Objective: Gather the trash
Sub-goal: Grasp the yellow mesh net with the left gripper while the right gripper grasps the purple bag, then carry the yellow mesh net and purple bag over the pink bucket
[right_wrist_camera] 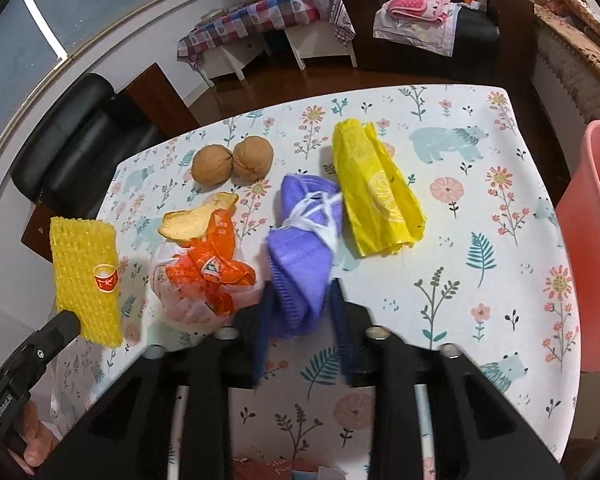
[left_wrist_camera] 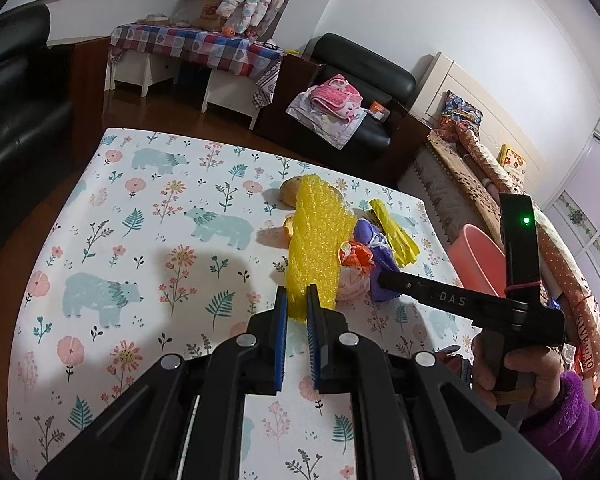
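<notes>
Your left gripper (left_wrist_camera: 297, 304) has its fingers clamped on the yellow foam net (left_wrist_camera: 318, 240), holding it upright above the desk (left_wrist_camera: 148, 208). To its right, your right gripper (right_wrist_camera: 300, 300) has its fingers apart around the purple mask (right_wrist_camera: 300, 248) lying on the desk, beside the yellow bag (right_wrist_camera: 376, 192).

Between the left gripper's (left_wrist_camera: 297, 300) fingers stands the yellow foam fruit net (left_wrist_camera: 318, 240), lifted off the bear-and-flower printed tablecloth (left_wrist_camera: 140, 240). The bundled purple face mask (right_wrist_camera: 300, 256) sits between the right gripper's (right_wrist_camera: 300, 300) fingers, seemingly touching both; left of them lies the crumpled orange-and-white plastic wrapper (right_wrist_camera: 208, 276) with the dried peel piece (right_wrist_camera: 196, 220) behind it. Beyond the fingertips lie two brown walnuts (right_wrist_camera: 232, 160) to the left and the folded yellow plastic bag (right_wrist_camera: 376, 192) to the right, with the pink plastic bin (right_wrist_camera: 592, 248) off the table's right edge.
</notes>
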Motion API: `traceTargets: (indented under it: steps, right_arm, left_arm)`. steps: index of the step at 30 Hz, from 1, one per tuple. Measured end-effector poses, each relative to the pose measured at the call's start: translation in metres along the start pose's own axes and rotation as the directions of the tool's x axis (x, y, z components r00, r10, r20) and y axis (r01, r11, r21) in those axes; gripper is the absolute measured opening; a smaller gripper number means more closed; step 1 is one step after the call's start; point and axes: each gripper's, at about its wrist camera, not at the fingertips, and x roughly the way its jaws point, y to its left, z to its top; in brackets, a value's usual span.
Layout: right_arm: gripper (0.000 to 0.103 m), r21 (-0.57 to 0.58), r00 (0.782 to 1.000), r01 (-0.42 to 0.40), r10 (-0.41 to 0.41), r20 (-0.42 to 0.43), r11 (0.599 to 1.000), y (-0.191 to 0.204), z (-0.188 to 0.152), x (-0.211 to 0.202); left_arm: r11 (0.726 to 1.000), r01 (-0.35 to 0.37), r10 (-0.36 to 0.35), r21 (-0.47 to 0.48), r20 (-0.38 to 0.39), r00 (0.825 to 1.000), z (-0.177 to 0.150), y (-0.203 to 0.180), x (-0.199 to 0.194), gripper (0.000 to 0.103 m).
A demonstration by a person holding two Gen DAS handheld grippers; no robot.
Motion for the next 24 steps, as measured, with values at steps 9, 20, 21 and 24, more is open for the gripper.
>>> traceTargets:
  steps: [9,20,21,24]
  right_arm:
    - [0.023,-0.032,0.996,-0.045,0.047,0.071,0.998,0.006,-0.018,-0.039]
    - [0.023,-0.032,0.987,-0.078,0.082,0.142,0.996,0.001,-0.046,-0.091]
    - [0.023,-0.031,0.986,-0.076,0.080,0.148,0.997,-0.001,-0.048,-0.094]
    - [0.023,-0.028,0.983,-0.072,0.075,0.167,0.997,-0.004,-0.057,-0.105]
  left_arm:
    - [1.000,-0.004,0.004,0.015,0.014,1.000,-0.002,-0.011,-0.011,0.008]
    - [0.999,-0.007,0.005,0.050,0.042,0.999,-0.005,-0.037,-0.029,0.008]
    - [0.999,-0.006,0.004,0.054,0.044,0.999,-0.006,-0.039,-0.031,0.008]
    - [0.997,-0.005,0.002,0.073,0.047,0.999,-0.007,-0.048,-0.034,0.008]
